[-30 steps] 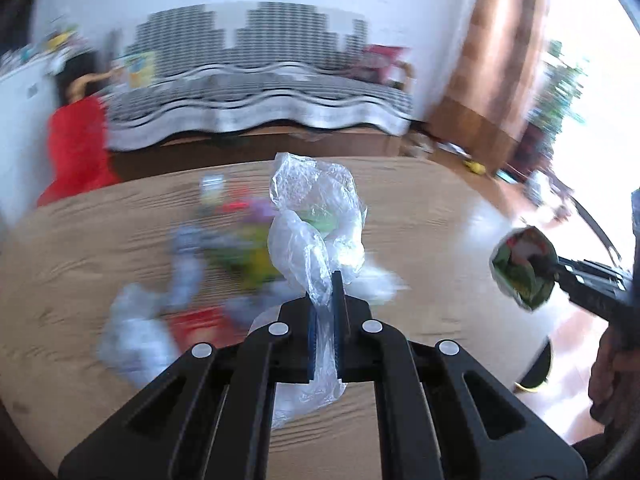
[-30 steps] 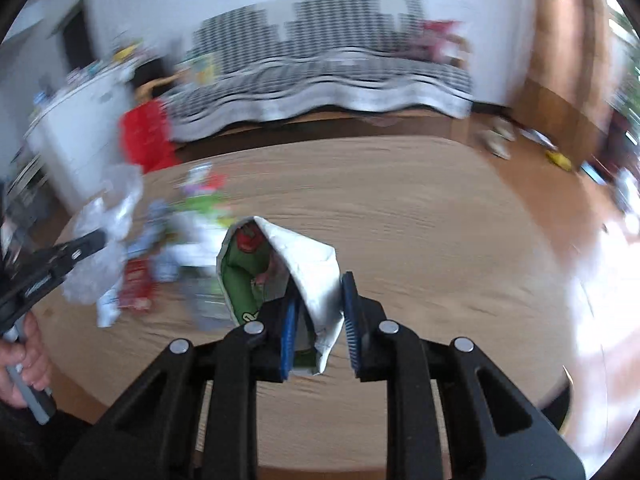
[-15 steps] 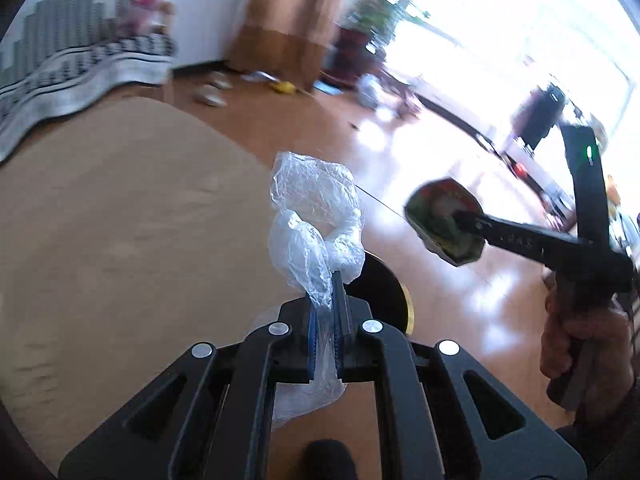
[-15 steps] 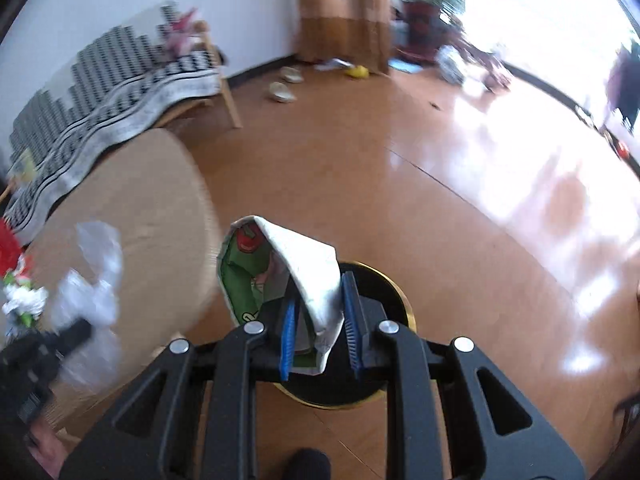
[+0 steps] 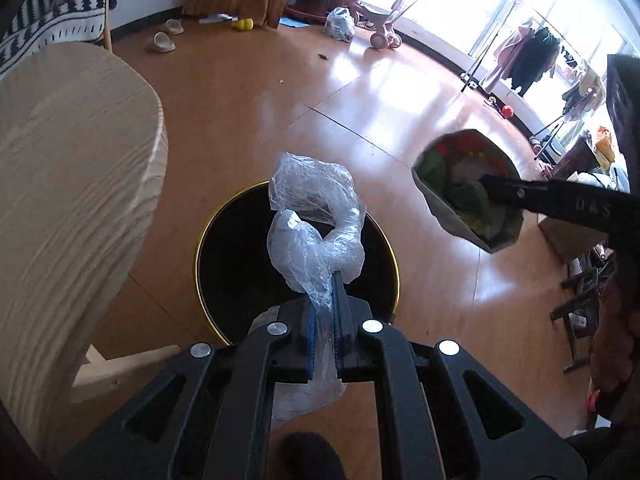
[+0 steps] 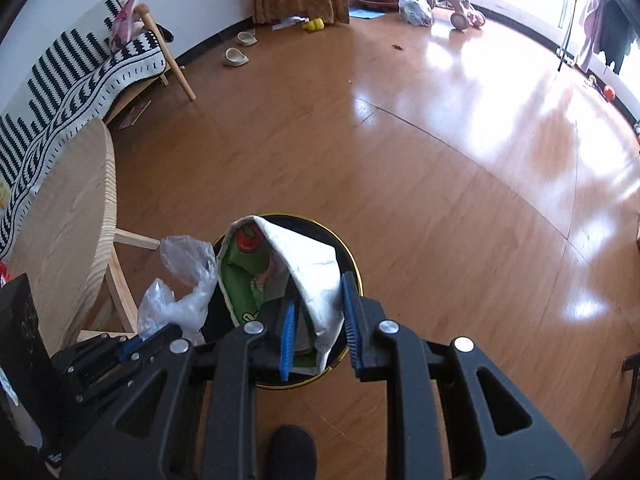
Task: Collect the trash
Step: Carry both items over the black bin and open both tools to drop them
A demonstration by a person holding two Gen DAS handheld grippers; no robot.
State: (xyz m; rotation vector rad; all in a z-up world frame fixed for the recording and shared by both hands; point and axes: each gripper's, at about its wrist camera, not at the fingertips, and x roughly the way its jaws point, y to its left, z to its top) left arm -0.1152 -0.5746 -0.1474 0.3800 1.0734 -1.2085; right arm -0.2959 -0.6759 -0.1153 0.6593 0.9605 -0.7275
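Left fingers: the left gripper (image 5: 325, 276) has its blue pads pressed together on a crumpled clear plastic bag (image 5: 316, 224); the bag stands up past the fingertips and a loose tail hangs below them.
Right fingers: the right gripper (image 6: 318, 288) has its blue pads closed on a snack wrapper (image 6: 296, 268), white outside and green inside, with a small gap between the pads filled by the folded wrapper.
Bin: a round black trash bin with gold rim (image 5: 199, 236) stands on the wooden floor beside the light wood table (image 5: 60, 184).
Key relation: in the left wrist view the plastic bag lies over the bin's mouth; in the right wrist view the wrapper also covers the bin's opening.
Nearer hand: I cannot tell which is lower; both seem above the bin.
Next move, my judgement: opening the fingers should drop both pieces inside.
Risk: the light bag may cling to the pads or drift past the rim.
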